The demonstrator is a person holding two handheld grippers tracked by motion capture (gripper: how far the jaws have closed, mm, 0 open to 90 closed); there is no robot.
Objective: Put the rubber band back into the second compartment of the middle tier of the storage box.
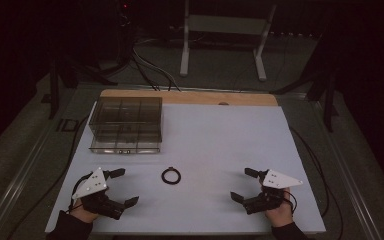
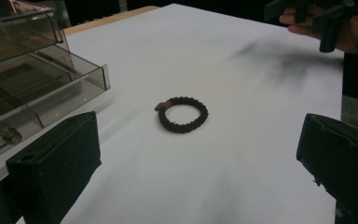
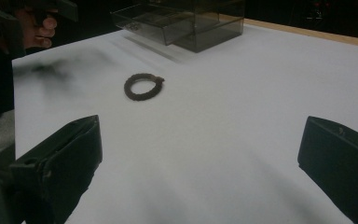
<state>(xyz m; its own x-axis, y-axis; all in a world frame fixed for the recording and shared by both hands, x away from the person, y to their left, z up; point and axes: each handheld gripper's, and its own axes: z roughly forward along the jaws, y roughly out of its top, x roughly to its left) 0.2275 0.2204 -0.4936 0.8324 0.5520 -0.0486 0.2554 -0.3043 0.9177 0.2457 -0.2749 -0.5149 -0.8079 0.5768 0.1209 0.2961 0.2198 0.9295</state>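
Observation:
A dark braided bracelet [image 1: 171, 175] lies flat on the white table top, between the two grippers; it also lies ahead of the jaws in the left gripper view [image 2: 182, 114] and in the right gripper view [image 3: 143, 87]. My left gripper [image 1: 123, 187] rests at the near left, open and empty, to the left of the bracelet. My right gripper [image 1: 244, 184] rests at the near right, open and empty, well to the right of it. A clear smoky drawer box [image 1: 126, 124] stands at the back left with a lower drawer pulled out.
The white table top [image 1: 220, 135] has a wooden strip [image 1: 190, 97] along its far edge. Cables and a white stand [image 1: 223, 30] are on the floor beyond the table. The drawer box [image 2: 23, 70] is close on the left in the left gripper view.

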